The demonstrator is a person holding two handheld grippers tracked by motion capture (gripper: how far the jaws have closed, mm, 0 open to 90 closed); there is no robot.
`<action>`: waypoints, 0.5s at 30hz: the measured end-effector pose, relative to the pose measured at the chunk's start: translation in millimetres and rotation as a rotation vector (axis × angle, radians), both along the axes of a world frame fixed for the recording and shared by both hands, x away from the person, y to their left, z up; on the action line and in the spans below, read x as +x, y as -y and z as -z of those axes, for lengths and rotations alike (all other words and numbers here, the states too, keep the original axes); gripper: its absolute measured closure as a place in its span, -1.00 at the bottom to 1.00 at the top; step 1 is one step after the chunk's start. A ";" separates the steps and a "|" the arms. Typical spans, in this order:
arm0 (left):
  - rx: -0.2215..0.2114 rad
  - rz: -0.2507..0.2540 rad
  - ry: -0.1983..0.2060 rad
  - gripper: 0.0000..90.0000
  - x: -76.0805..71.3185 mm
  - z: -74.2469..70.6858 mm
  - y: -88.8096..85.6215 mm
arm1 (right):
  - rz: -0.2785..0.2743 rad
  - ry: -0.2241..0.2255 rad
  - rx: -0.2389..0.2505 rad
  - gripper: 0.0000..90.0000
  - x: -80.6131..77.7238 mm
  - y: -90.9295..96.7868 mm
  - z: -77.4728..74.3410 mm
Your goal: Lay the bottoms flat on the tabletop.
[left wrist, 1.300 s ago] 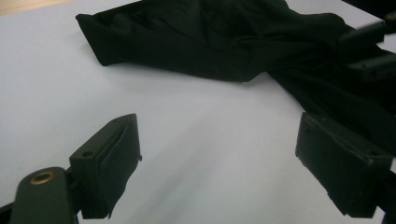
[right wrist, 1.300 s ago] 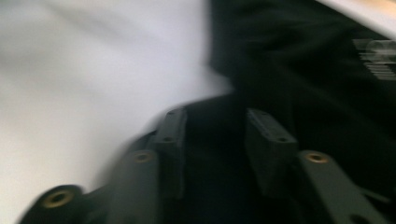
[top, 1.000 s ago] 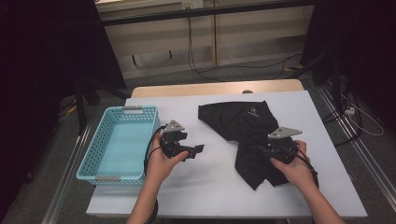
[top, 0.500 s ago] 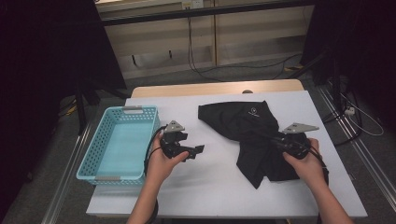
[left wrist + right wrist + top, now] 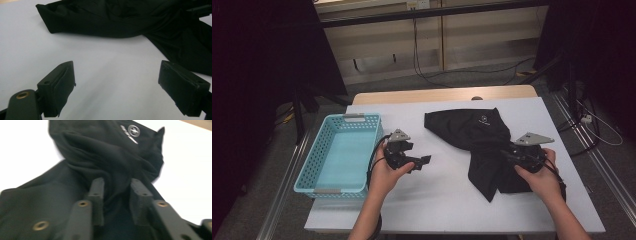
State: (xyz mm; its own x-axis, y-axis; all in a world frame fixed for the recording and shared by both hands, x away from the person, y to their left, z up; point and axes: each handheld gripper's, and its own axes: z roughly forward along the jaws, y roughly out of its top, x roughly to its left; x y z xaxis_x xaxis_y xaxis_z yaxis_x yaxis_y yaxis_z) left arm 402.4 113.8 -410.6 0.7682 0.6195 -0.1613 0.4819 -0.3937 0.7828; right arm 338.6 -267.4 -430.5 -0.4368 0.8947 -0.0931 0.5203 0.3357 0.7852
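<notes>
A person sits at the near edge of a white table with a two-jaw gripper in each hand. A black garment lies crumpled on the right half of the table, its far part spread flat and showing a small pale logo, its near part bunched into a narrower fold that runs toward the person's right hand. At the left edge of the table stands a light blue plastic basket, nothing in it.

The left gripper rests low over bare tabletop between basket and garment, jaws spread wide with nothing between them; in the left gripper view the cloth lies well beyond them.

The right gripper sits on the garment's right side. In the right gripper view its jaws stand narrow, astride a raised ridge of fabric. They have just been opening a little, and the pads do not seem to press the cloth.

The garment looks thin, soft and light, with a slight sheen that suggests it may slide between pads. It will sag and trail from any single hold. A thick fold or a hem would likely give a surer grip than one flat layer, and two holds set apart would keep it from bunching.
</notes>
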 end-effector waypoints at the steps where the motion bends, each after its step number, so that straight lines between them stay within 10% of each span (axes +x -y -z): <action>1: -0.003 0.002 0.005 -0.69 0.1 -0.4 0.0 | -0.014 0.008 0.001 0.26 -0.9 -4.2 -1.7; 15: -0.004 -0.003 0.008 -0.69 0.1 -2.2 -2.7 | -0.047 0.050 0.056 0.04 -3.5 -14.4 -15.7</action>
State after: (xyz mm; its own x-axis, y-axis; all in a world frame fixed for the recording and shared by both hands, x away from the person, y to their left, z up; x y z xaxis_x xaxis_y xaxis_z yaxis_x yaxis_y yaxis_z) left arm 402.5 116.6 -408.5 0.7676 0.6212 -0.1580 0.4770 -0.3890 0.7881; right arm 335.1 -253.0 -414.8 -0.4746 0.8777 -0.0665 0.4646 0.3140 0.8280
